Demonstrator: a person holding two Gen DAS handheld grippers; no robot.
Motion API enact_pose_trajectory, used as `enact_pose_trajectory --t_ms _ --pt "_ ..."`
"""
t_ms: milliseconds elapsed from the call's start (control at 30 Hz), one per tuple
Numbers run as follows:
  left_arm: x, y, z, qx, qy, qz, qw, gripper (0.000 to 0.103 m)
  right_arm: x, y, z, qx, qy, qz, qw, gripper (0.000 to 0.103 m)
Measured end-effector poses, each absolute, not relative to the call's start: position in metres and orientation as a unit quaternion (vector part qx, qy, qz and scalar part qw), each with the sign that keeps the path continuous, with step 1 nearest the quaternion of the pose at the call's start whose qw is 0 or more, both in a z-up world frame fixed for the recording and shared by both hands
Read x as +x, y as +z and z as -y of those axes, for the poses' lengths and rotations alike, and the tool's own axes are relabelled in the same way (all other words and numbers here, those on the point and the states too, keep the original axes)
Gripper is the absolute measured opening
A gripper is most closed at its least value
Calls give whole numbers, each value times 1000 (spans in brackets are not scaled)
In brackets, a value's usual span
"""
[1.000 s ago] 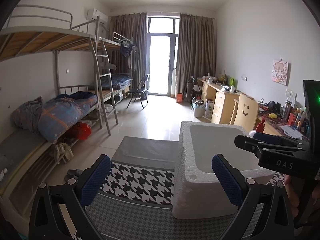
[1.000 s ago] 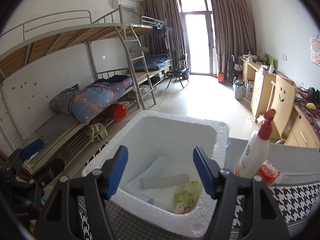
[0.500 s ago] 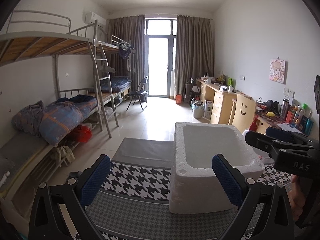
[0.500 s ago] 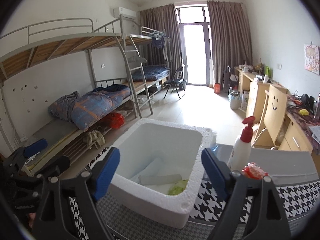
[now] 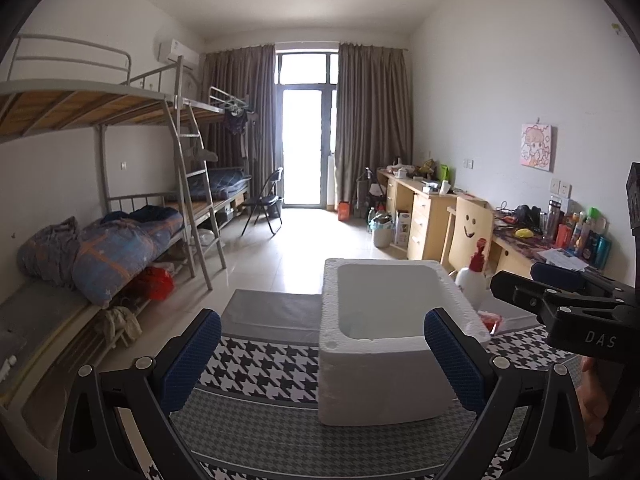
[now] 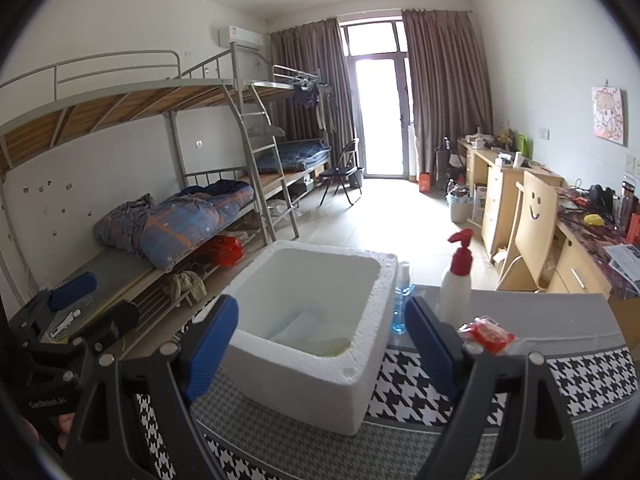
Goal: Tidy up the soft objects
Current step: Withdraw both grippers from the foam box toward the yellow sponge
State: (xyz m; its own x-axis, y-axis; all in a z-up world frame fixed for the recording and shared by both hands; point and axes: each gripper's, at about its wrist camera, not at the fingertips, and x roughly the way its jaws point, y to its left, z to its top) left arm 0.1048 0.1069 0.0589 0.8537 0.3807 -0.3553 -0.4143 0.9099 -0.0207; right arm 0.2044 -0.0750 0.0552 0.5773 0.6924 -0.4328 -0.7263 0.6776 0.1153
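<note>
Through the left wrist camera I see my left gripper [image 5: 322, 354] spread wide and empty, hanging just short of the foam box [image 5: 394, 344], whose long side runs away from me toward the door. The right gripper [image 5: 560, 300] sits to the right of the box.

Through the right wrist camera my right gripper [image 6: 322, 344] stands released, nothing between its pads. The box [image 6: 316, 332] lies corner-on here, with pale soft things barely visible at its bottom. To the right of the box stand a pump bottle [image 6: 456, 288] and a red packet [image 6: 486, 332] on the table cloth [image 6: 580, 376]. I judge one drop finished; next I need to reach right for the packet, the only loose soft thing I can see.
</note>
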Motion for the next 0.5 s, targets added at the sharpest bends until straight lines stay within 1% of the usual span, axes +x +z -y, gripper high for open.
enact_pose_trajectory --t_ms 500 --pt "101 66 -80 -37 178 -166 969 102 190 59 108 -19 383 -210 899 88"
